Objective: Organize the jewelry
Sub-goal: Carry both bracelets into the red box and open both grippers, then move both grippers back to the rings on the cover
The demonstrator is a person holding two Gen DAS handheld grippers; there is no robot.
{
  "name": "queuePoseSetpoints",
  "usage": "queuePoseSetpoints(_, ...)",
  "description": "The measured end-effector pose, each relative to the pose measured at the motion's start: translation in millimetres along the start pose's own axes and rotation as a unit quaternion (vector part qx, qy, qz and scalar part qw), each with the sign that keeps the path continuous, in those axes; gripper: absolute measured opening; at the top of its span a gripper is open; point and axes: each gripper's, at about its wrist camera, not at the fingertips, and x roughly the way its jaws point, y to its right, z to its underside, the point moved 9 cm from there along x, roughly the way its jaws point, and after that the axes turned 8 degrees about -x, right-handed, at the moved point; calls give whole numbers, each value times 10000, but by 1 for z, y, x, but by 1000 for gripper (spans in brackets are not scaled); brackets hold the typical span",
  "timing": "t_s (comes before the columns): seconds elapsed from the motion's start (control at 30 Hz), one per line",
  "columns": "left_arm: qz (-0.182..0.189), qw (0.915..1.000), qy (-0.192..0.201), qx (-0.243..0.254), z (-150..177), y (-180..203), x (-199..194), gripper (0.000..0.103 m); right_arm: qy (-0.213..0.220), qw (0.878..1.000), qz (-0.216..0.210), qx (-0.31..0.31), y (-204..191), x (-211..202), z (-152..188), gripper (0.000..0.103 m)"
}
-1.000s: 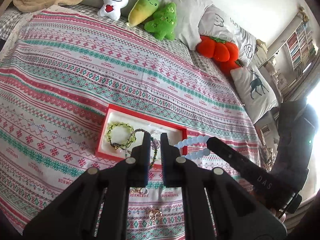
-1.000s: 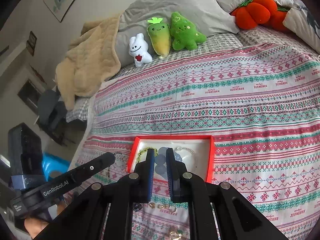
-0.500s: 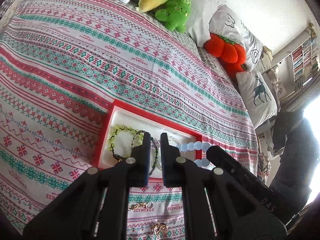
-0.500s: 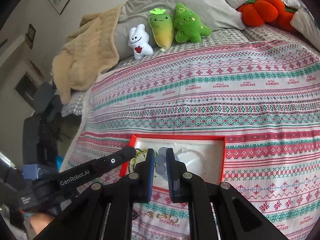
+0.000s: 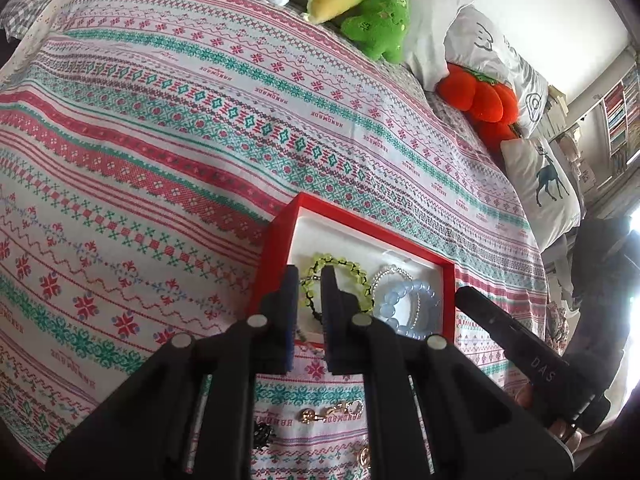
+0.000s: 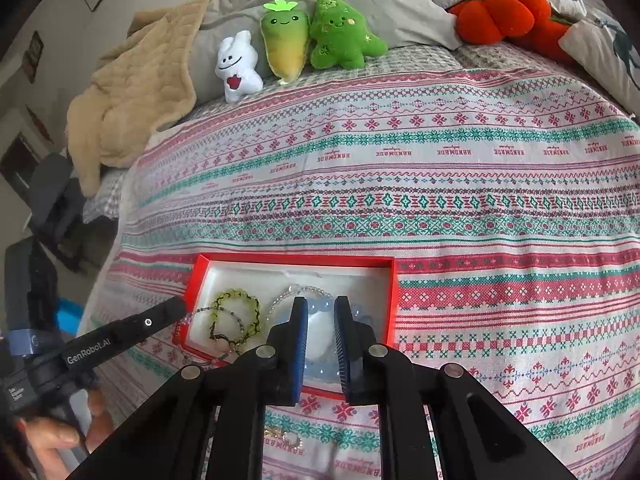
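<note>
A red tray with a white lining lies on the patterned bedspread. In it lie a yellow-green bead bracelet, a clear bead bracelet and a pale blue bead bracelet. My left gripper is shut on a thin grey bead bracelet over the tray's left side. My right gripper hangs over the tray's right part, slightly open, with the blue bracelet lying below it.
Small gold earrings and rings and a dark piece lie on the bedspread in front of the tray. Plush toys, pillows and a beige blanket line the far side.
Both grippers moved forward over the tray. My right gripper opened a little and the blue bracelet dropped into the tray. My left gripper still holds the grey bracelet.
</note>
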Motion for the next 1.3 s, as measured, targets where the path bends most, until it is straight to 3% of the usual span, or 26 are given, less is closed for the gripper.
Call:
queuePoseSetpoints(0.2, -45, 9996, 67, 266, -1, 14, -2, 17, -93, 9999, -6, -142, -11, -4, 4, 27)
queuePoseSetpoints(0.3, 21, 9998, -16, 220, -4, 16, -9, 22, -204, 9994, -142, -225, -19, -8, 7, 44)
queuePoseSetpoints(0.37, -40, 9995, -181, 275, 0, 16, -13, 32, -290, 9988, -206, -346, -24, -11, 11, 45)
queuePoseSetpoints(0.47, -84, 9984, -406, 389, 12, 17, -16, 32, -465, 9974, -280, -479, -28, -14, 19, 46)
queuePoseSetpoints(0.53, -338, 9966, -589, 458, 22, 11, -16, 32, -540, 9969, -230, -523, -27, -15, 24, 46)
queuePoseSetpoints(0.77, -325, 9934, -1030, 388, 49, 3, 0, 32, -617, 9970, -186, -429, -19, -22, 34, 46)
queuePoseSetpoints(0.87, -520, 9940, -946, 199, 47, -1, 7, 32, -592, 9973, -220, -371, -21, -26, 35, 46)
queuePoseSetpoints(1.0, -143, 9975, -685, 111, 34, 15, -1, 32, -544, 9974, -225, -408, -25, -32, 36, 46)
queuePoseSetpoints(1.1, -177, 9979, -621, 19, 30, 14, 0, 32, -565, 9974, -188, -415, -23, -31, 37, 46)
queuePoseSetpoints(1.2, -405, 9978, -512, 111, 27, 14, 0, 32, -569, 9974, -170, -398, -20, -32, 37, 46)
queuePoseSetpoints(1.3, -388, 9975, -479, 355, 28, 23, 4, 32, -550, 9976, -140, -385, -17, -34, 36, 46)
